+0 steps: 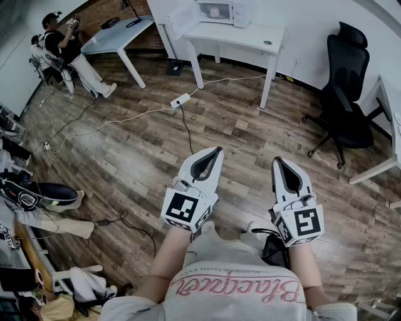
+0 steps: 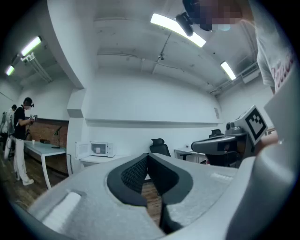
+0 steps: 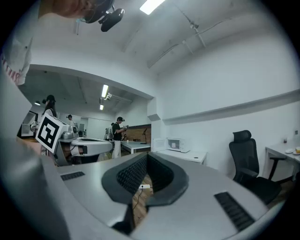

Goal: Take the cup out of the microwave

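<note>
A white microwave (image 1: 241,12) stands on a white table (image 1: 250,39) at the far end of the room, with its door (image 1: 182,20) swung open to the left. Inside it sits a small pale cup (image 1: 215,11), also seen as the cup (image 2: 97,150) and the cup (image 3: 173,145) in the two gripper views. My left gripper (image 1: 217,150) and right gripper (image 1: 276,160) are held level side by side over the wood floor, far short of the table. Both are shut with nothing between the fingers: left gripper (image 2: 147,156), right gripper (image 3: 146,155).
A black office chair (image 1: 343,94) stands to the right of the table. A white power strip (image 1: 180,100) and its cables lie on the floor in front of it. Another person (image 1: 66,50) stands by a second table (image 1: 116,36) at far left. Bags and gear crowd the left edge.
</note>
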Available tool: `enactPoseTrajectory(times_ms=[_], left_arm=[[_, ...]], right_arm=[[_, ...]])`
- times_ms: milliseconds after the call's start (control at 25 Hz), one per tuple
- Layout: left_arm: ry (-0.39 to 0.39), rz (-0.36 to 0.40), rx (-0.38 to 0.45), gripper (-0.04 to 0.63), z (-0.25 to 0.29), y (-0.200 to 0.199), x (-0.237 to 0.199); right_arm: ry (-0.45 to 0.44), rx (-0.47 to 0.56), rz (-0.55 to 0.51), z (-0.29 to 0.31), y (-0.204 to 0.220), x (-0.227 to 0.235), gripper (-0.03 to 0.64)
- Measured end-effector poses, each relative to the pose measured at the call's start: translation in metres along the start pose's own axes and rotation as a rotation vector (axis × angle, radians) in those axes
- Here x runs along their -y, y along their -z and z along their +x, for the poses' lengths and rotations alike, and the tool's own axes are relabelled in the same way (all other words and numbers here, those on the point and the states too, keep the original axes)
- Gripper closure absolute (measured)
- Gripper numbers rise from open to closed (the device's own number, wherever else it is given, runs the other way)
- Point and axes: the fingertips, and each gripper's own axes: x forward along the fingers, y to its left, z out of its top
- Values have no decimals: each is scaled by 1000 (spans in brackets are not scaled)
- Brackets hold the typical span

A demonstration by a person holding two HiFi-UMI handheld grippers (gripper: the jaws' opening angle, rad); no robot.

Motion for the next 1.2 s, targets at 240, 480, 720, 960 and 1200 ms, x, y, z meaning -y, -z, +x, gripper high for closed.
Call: enactPoseTrajectory(times_ms=[240, 480, 720, 960, 1200], left_arm=[[47, 55, 36, 589, -42, -10, -40], [78, 20, 67, 589, -67, -10, -76], [88, -2, 93, 589, -74, -10, -97], [89, -2, 95, 589, -67, -12, -110], [80, 6, 102, 589, -57, -19, -125]], right_arm=[[11, 18, -51, 28, -14, -75, 604], [28, 68, -62, 57, -40, -120, 606], [7, 61, -62, 69, -36, -152, 604], [15, 35, -15, 80, -26, -148, 604], [-14, 37, -15, 101, -29, -149, 604]])
